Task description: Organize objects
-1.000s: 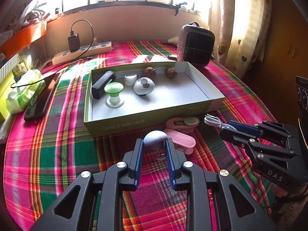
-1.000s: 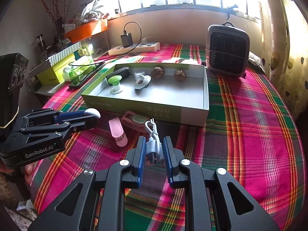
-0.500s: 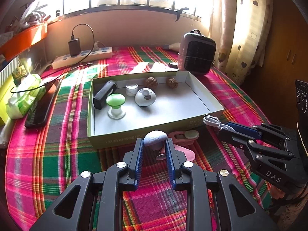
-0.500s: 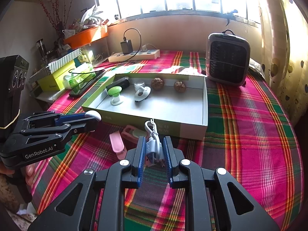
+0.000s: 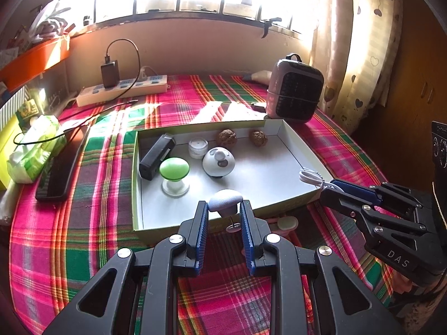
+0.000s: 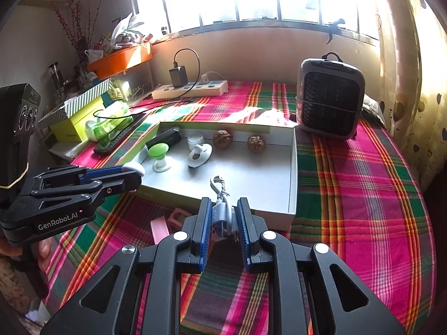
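I have both loads near box front wall. Left gripper fingers clenched on grey knob, now past near rim. Right gripper fingers pinch white cable, long axis pointing forward into box (plug end leading). My guess: lower, release inside.

I see a pink-green plaid tablecloth, a green-walled white box, and an orange tray.

both claws nearer box
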Action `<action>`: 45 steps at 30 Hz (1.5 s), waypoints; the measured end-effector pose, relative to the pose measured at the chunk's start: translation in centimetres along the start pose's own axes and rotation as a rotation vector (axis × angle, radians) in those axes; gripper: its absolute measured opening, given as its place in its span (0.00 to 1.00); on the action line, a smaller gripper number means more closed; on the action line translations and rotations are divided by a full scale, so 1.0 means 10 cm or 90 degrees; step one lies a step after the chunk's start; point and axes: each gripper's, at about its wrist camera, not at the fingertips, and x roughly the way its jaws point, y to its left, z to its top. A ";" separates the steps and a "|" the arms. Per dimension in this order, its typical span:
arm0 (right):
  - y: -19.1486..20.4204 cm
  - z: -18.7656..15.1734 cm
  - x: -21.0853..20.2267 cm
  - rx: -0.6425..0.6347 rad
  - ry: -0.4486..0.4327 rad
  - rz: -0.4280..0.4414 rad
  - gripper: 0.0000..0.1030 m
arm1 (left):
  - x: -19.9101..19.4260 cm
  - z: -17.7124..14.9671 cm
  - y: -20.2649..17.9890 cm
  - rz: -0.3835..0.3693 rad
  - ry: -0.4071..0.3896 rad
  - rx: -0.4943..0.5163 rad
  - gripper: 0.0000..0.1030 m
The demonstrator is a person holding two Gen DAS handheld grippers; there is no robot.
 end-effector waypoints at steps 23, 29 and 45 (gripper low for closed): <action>-0.15 0.41 0.59 0.023 0.039 -0.003 0.19 | 0.47 0.23 0.10 0.001 0.031 -0.006 0.20; -0.19 0.46 0.75 0.032 0.053 -0.002 0.19 | 0.57 0.27 0.08 0.007 0.038 0.004 0.20; -0.23 0.51 1.02 0.029 0.090 -0.008 0.19 | 0.77 0.26 0.10 0.020 0.064 0.010 0.20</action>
